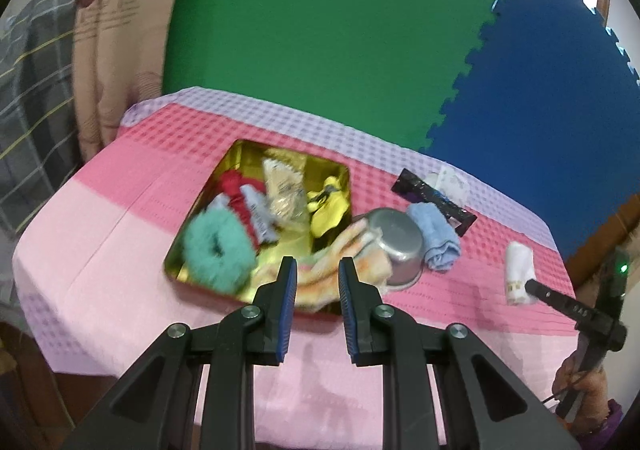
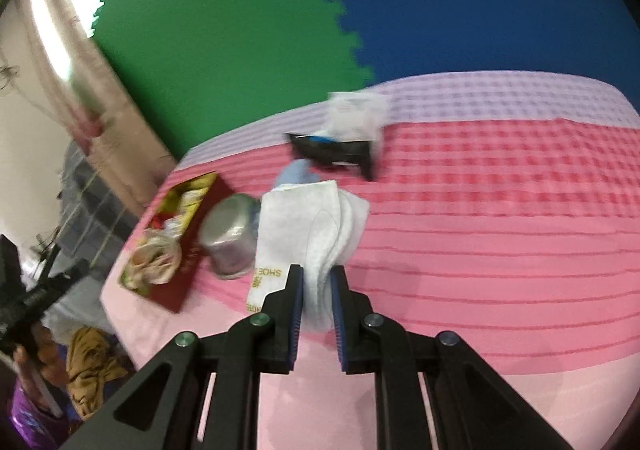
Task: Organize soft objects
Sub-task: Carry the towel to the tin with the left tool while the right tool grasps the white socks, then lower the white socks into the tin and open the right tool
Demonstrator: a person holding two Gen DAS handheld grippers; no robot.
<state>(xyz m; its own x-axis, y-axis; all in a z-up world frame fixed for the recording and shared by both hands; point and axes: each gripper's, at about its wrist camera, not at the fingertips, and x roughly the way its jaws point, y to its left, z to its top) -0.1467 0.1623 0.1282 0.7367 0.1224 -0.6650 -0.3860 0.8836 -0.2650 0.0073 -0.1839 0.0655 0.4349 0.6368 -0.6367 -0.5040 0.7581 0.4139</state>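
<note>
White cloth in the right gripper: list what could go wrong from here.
1. The right gripper pinches only the white cloth's near edge, so it may slip out.
2. The metal bowl sits close beside the cloth and could get knocked.
3. The gold tin already looks crowded.

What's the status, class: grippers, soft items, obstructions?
Right gripper shut on white insoles. Left gripper open, empty, above tin. Steel bowl beside tin, in the way.
</note>
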